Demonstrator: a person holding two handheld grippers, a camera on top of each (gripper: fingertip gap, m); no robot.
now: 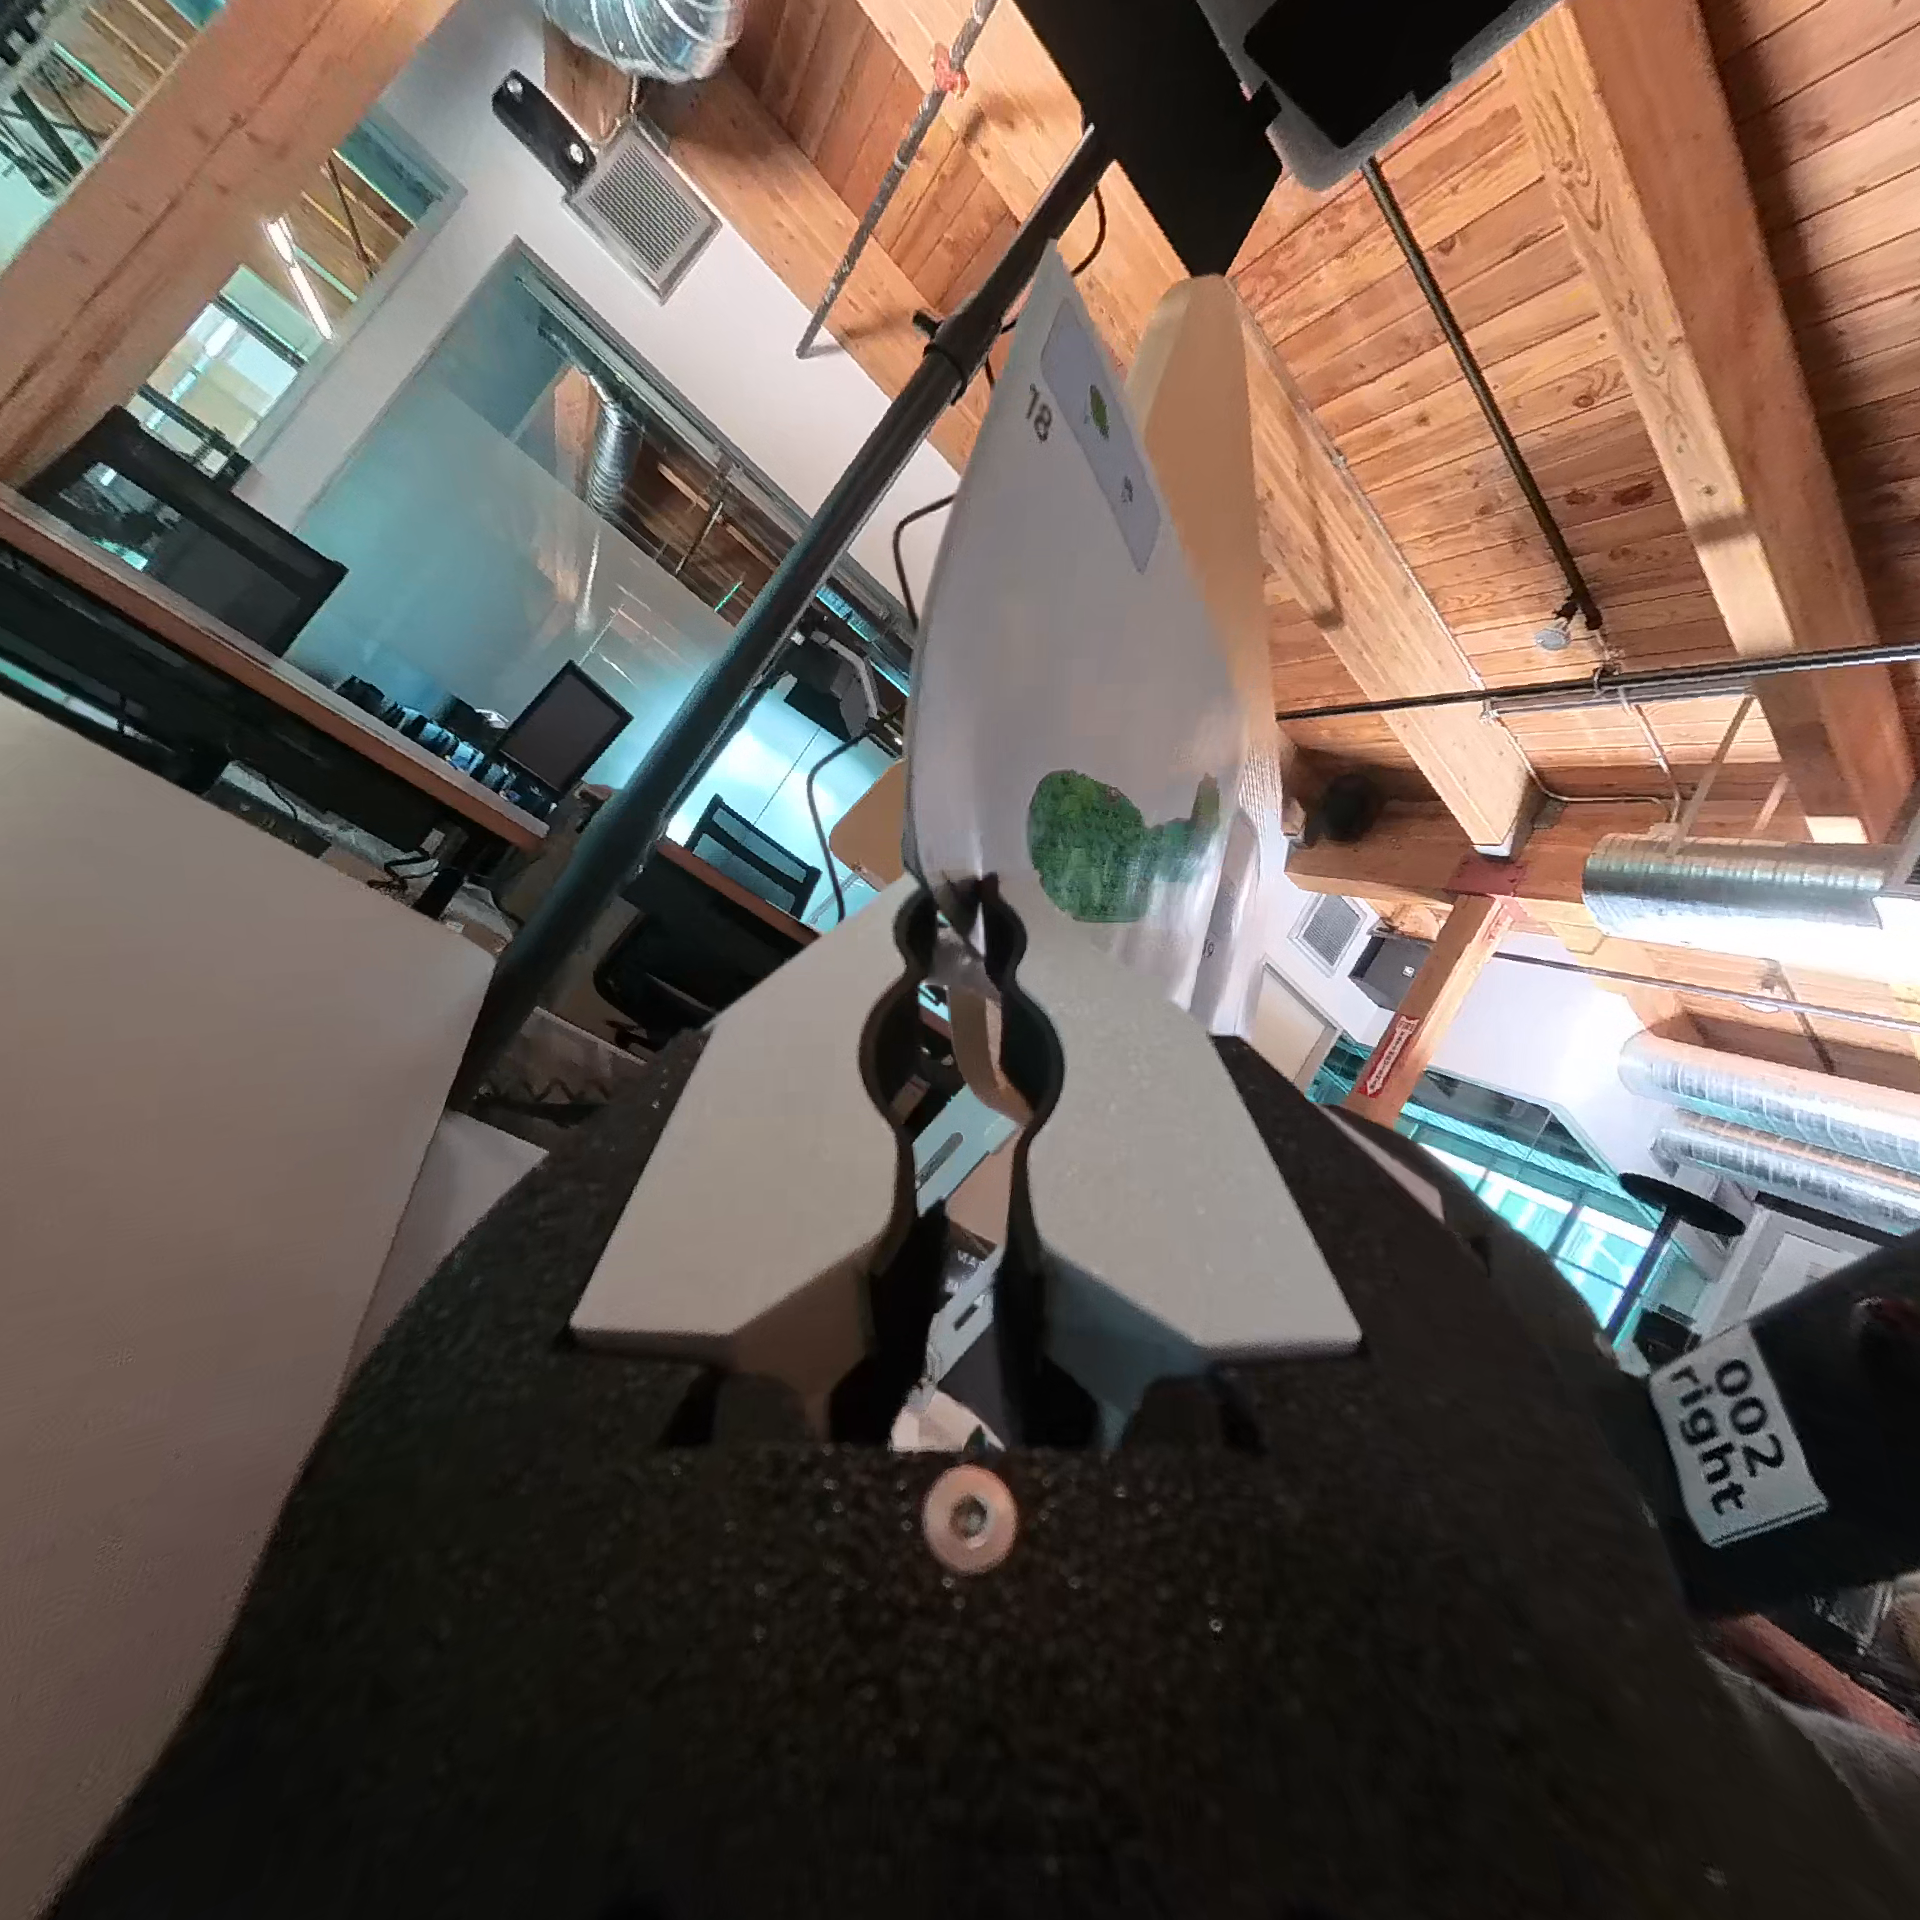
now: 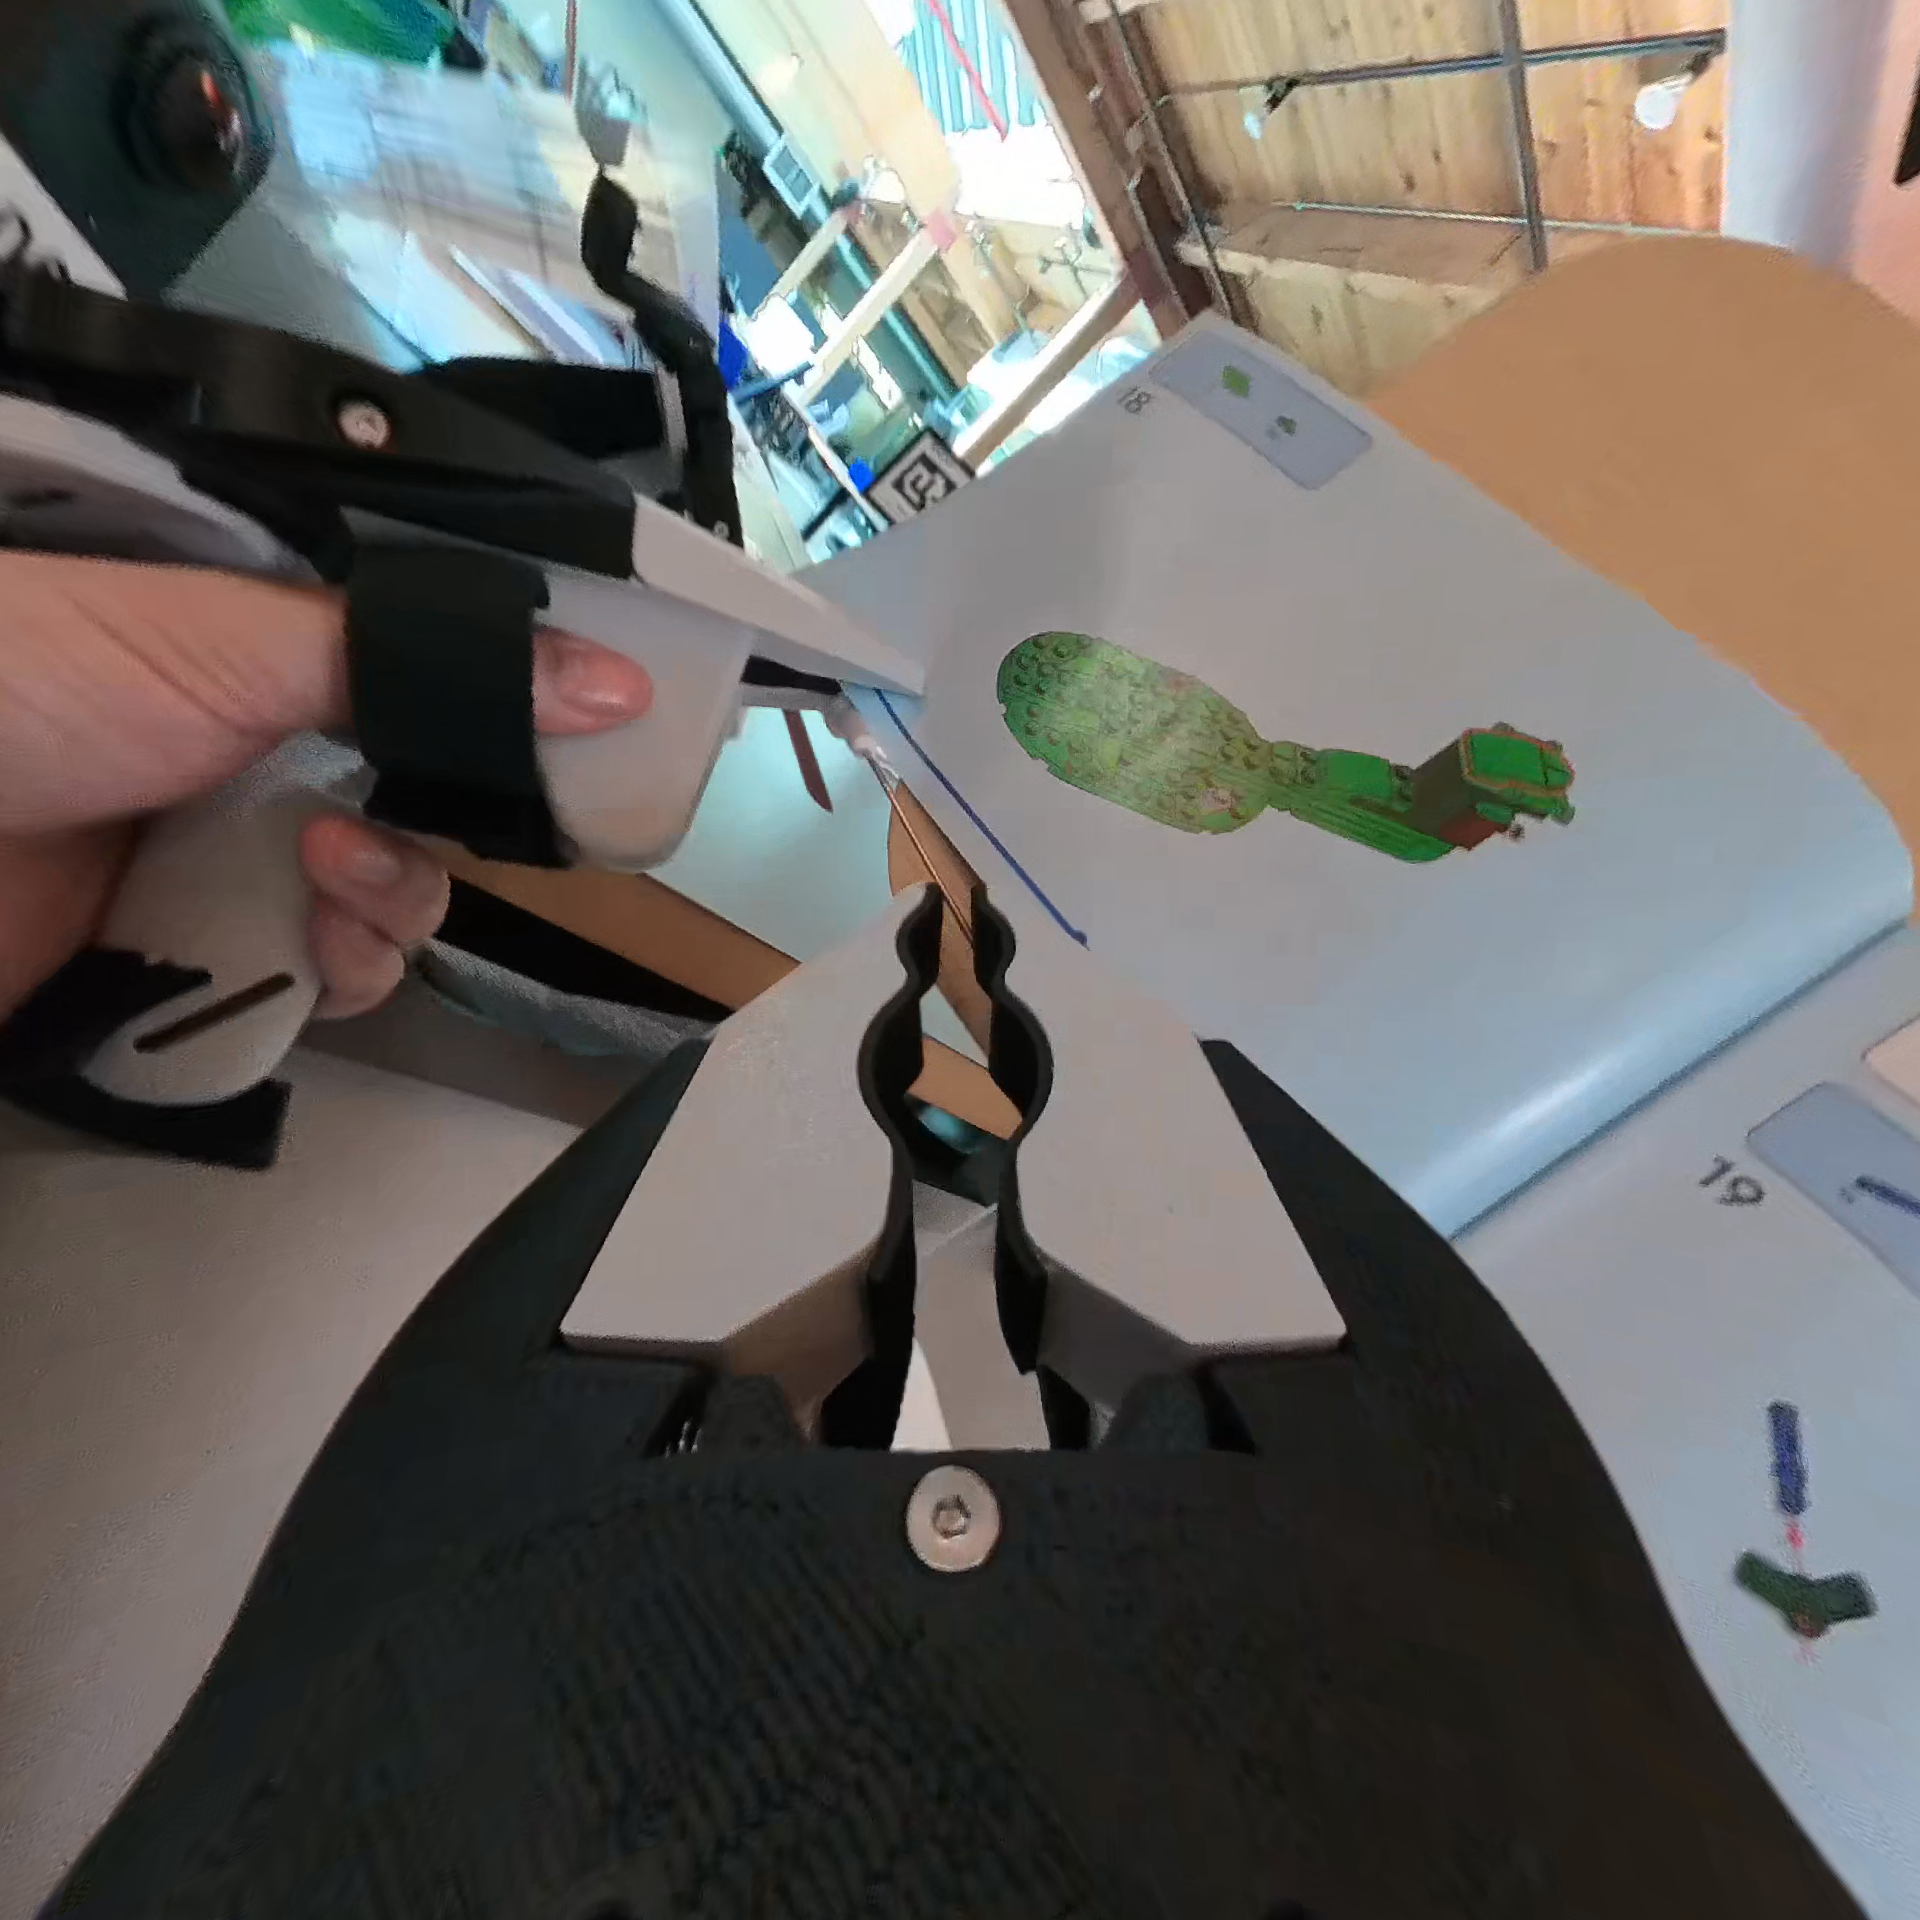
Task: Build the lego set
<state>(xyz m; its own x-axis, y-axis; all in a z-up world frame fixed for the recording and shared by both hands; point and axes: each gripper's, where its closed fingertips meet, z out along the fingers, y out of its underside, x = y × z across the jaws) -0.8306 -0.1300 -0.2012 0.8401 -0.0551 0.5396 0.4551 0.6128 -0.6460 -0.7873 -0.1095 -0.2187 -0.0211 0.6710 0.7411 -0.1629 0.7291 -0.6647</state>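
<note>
The instruction booklet is open. My left gripper is shut on the lower corner of one page and holds it raised and curved; the page bears a picture of a green model. In the right wrist view the same page stands lifted, with the left gripper pinching its corner. My right gripper is closed to a narrow slit, and a thin brown sheet edge of the booklet runs between its pads. The following page lies flat at the lower right. No loose bricks show.
A person's hand grips the left gripper's handle. A tan sheet curves behind the lifted page. The pale tabletop lies to the left. A black pole rises behind the page. The right gripper's body sits close at the lower right. My right fingertips sit around 6 cm from my left ones.
</note>
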